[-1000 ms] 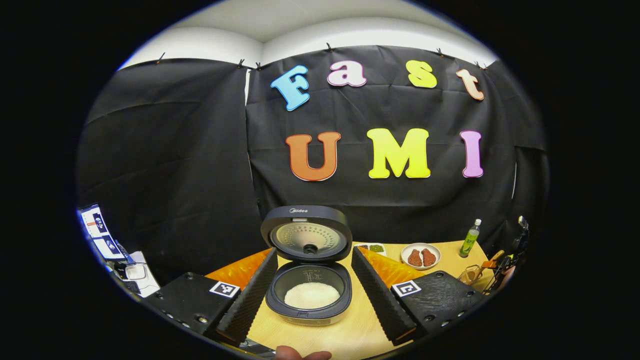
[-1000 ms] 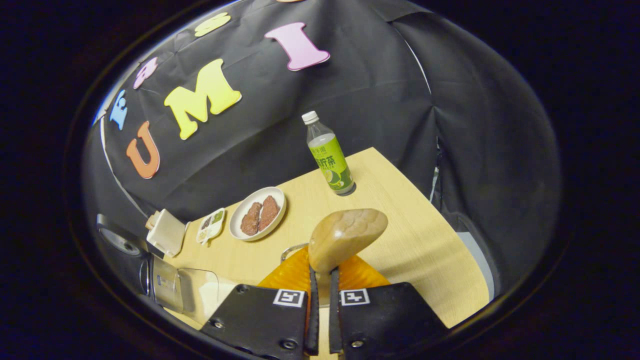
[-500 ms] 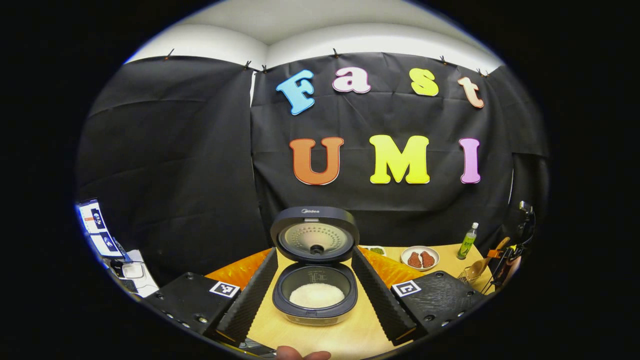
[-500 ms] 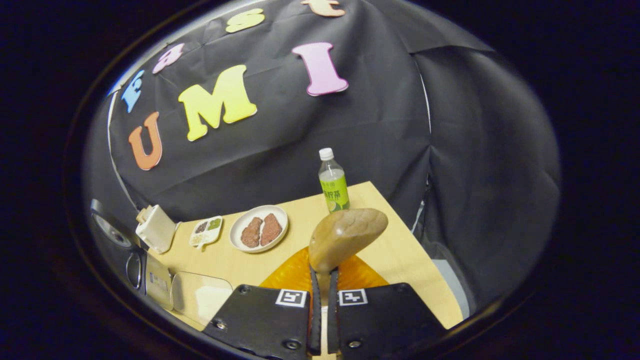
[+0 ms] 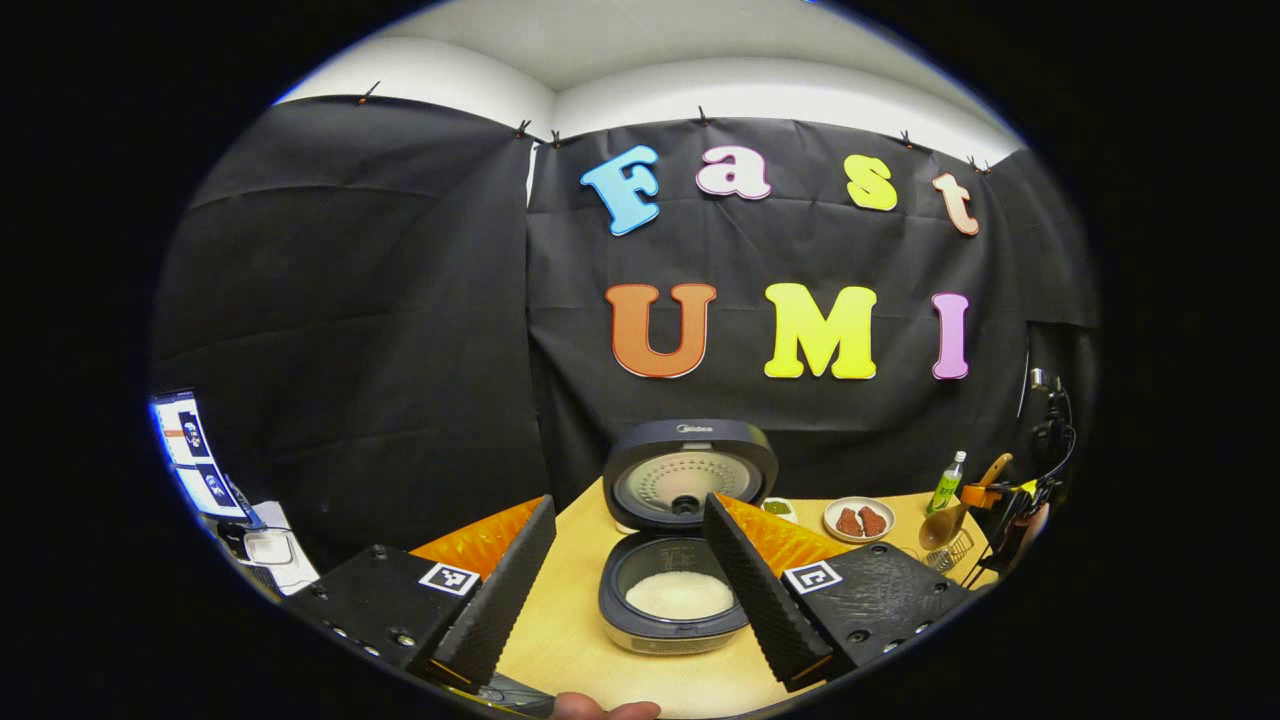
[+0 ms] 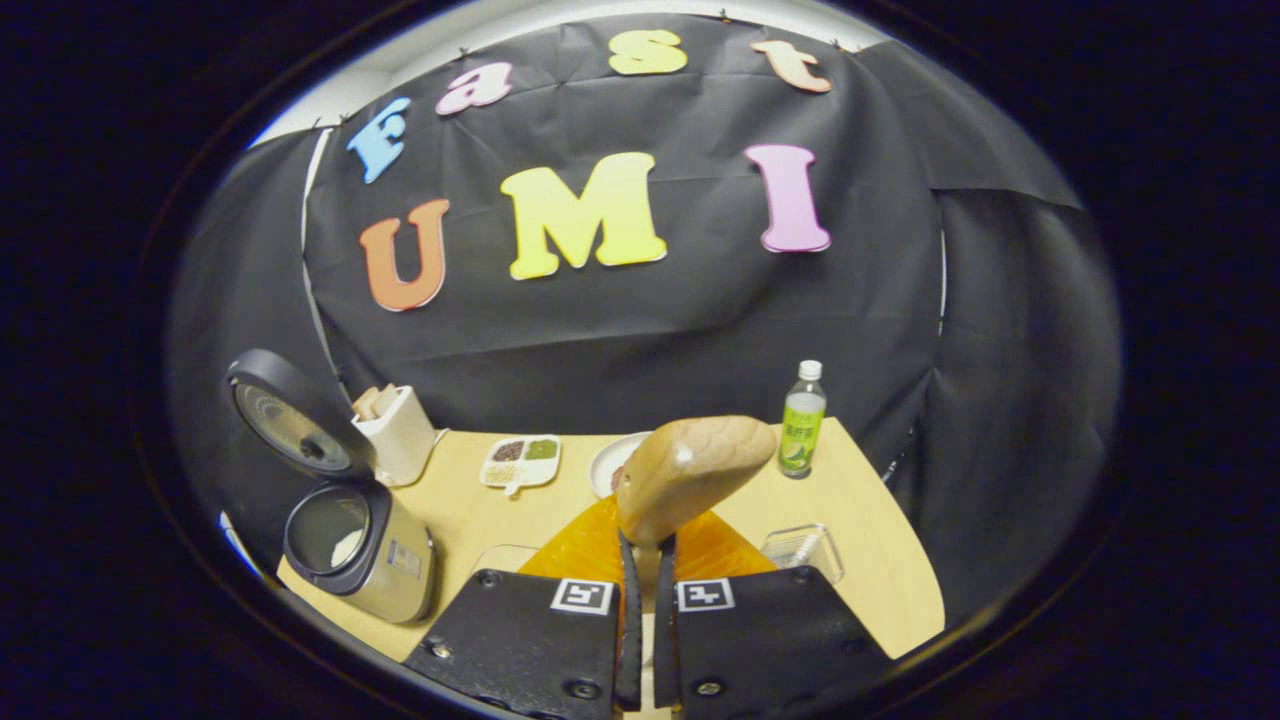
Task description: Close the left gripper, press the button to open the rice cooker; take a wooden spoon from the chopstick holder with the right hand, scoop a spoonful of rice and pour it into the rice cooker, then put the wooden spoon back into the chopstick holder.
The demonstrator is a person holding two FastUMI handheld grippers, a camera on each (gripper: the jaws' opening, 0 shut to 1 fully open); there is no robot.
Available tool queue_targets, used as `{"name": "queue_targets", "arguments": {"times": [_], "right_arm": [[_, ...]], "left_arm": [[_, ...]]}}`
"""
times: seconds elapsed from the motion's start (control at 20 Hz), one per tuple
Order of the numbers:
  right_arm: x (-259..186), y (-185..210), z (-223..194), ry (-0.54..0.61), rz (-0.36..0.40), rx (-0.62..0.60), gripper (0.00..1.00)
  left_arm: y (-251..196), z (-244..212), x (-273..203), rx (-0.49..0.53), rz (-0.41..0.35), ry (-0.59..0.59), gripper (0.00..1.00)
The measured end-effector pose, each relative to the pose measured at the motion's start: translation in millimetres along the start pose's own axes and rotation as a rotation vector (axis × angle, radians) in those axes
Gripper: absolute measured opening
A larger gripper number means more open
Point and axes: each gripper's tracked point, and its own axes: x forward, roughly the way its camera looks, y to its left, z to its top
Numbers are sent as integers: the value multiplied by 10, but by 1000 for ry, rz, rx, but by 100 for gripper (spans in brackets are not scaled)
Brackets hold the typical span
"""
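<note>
Left gripper (image 5: pixel 628 585): fingers spread wide apart, empty, poised above the near edge of the worktop (image 5: pixel 570 640). Rice cooker (image 5: pixel 680 570): lid raised upright, white rice in the inner pot, standing toward the worktop's left side, partly behind the left gripper's right finger. Right gripper (image 6: pixel 645 625): clamped on the handle of the wooden spoon (image 6: pixel 690 475), bowl of the spoon up and tilted right, held above the worktop's near right part. Chopstick holder (image 5: pixel 955 550): wire basket at the right edge, below the spoon. Plate (image 5: pixel 859 519) with two brown pieces: mid-back. Green bottle (image 6: pixel 801 420): upright, back right corner. Compartment dish (image 6: pixel 521 460): left of plate. Clear tub (image 6: pixel 803 549): near right.
</note>
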Motion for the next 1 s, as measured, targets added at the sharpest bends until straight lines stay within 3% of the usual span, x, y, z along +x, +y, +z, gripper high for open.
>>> {"name": "queue_targets", "arguments": {"times": [0.25,0.7,0.85,1.0], "right_arm": [[281,359,-521,48,-63,-95,10],[815,402,-1043,69,-227,-264,10],[902,509,-1128,73,-217,-257,10],[990,766,-1263,106,-134,-189,10]], "left_arm": [[285,-76,-61,-2,-15,17,96],[736,-223,-40,32,37,57,96],[776,-239,-40,40,50,65,96],[784,-251,-47,42,59,67,96]]}}
